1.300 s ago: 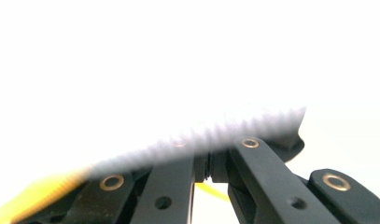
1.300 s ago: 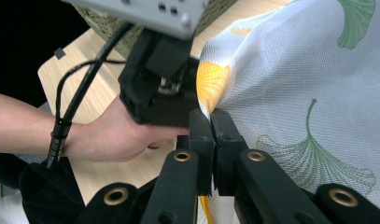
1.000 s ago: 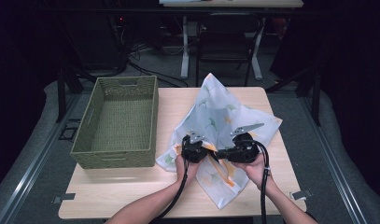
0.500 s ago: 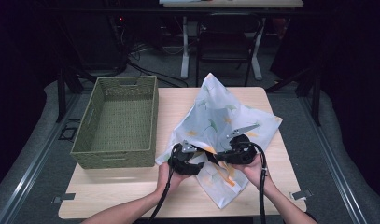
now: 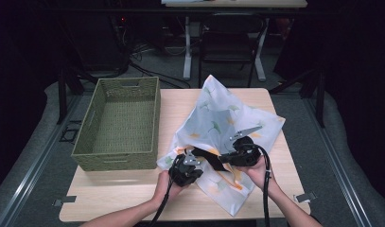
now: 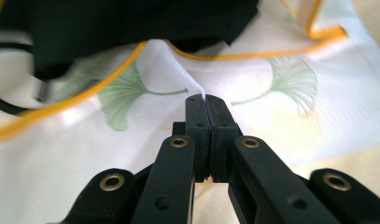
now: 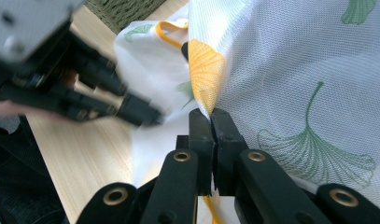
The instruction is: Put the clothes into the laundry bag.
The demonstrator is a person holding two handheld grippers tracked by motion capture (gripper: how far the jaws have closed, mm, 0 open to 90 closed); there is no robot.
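White mesh bag (image 5: 223,127): my left hand-held gripper (image 6: 206,100) has just re-pinched it lower left; the right hand-held gripper (image 7: 211,114) apparently still grips cloth, ready to spread.

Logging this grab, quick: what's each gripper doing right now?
Left gripper: just closed, pinching a fold of the white leaf-print mesh bag.
Right gripper: shut on the same bag's fabric.

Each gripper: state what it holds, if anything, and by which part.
Both pinch the leaf-printed mesh bag: left gripper on a fold of its fabric, right gripper on a raised fold.
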